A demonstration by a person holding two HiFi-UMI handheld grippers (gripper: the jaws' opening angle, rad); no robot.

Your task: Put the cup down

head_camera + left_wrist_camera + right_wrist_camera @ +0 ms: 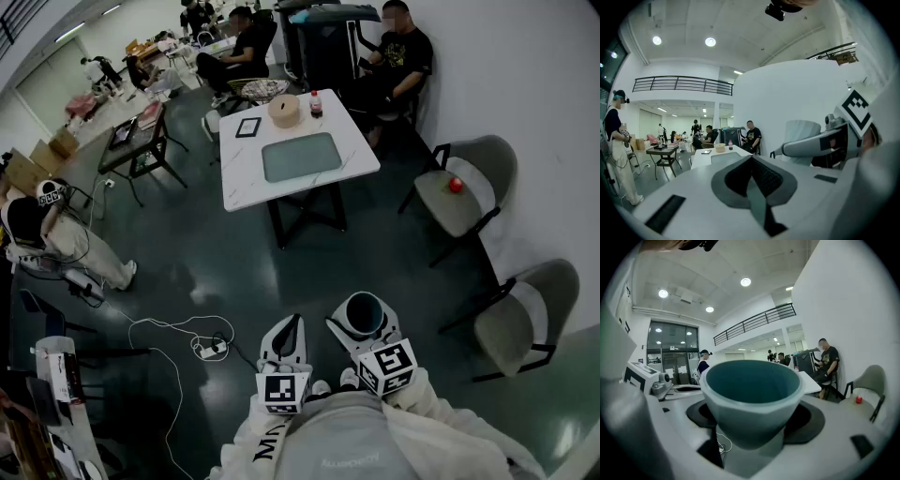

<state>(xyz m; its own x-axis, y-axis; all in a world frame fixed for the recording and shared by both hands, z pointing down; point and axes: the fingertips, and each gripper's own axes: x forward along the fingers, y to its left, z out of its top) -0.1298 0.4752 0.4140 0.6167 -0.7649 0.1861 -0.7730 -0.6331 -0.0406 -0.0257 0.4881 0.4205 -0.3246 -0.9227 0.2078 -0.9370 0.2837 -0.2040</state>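
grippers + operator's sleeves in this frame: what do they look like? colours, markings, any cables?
The left gripper and the right gripper both have white moulded shells with dark grey pads inset at the jaws. Each carries a white marker cube at its rear, printed with black square patterns. No cables show on either. The sleeves are off-white, and the left one has dark lettering.

The cup (752, 394) is coloured teal inside and pale grey outside. The table (352, 141) is seen white, its panel (300, 157) grey-green. A small red ball (456, 185) is seen on a grey chair (487, 164).
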